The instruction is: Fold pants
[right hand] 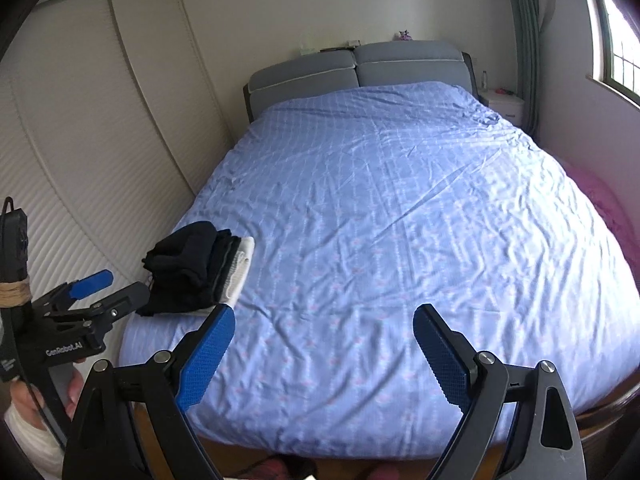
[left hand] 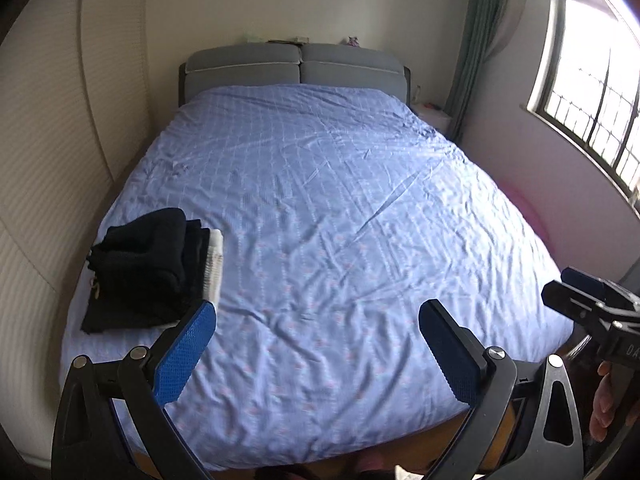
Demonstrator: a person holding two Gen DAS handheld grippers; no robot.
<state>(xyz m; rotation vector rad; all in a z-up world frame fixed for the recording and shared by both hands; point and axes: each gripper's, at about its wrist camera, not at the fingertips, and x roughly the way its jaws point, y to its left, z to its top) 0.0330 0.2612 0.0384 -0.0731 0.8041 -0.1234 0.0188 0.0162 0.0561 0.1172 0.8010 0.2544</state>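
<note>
Pants point(left hand: 140, 272), dark and already folded, lay in a stack at the near left corner of the bed point(left hand: 320, 220), on top of a pale folded garment point(left hand: 216, 264) whose edge showed along the stack's right side. From the right wrist view the same stack point(right hand: 192, 268) sat left of centre, resting on the blue checked bedspread point(right hand: 380, 220) and close to the bed's left edge. The left gripper point(left hand: 318, 356) was held over the foot of the bed with its two blue-padded fingers point(left hand: 184, 356) spread wide apart and nothing between them; its left fingertip overlapped the stack's lower right corner in the picture, though contact could not be confirmed. The right gripper point(right hand: 324, 356) likewise hovered above the foot of the bed, its fingers point(right hand: 208, 356) well apart and holding nothing. Each gripper appeared at the margin of the other's view: the right one at the right edge of the left wrist view, and the left one point(right hand: 94, 292) at the left edge of the right wrist view, just beside the stack, gripped by a hand point(right hand: 24, 396). The bedspread was wrinkled across the whole surface. A grey padded headboard point(left hand: 296, 66) stood at the far end against the wall. Louvred wardrobe doors point(right hand: 80, 140) ran along the bed's left side, and a window point(left hand: 592, 92) with a green curtain point(left hand: 476, 40) was on the right.
</note>
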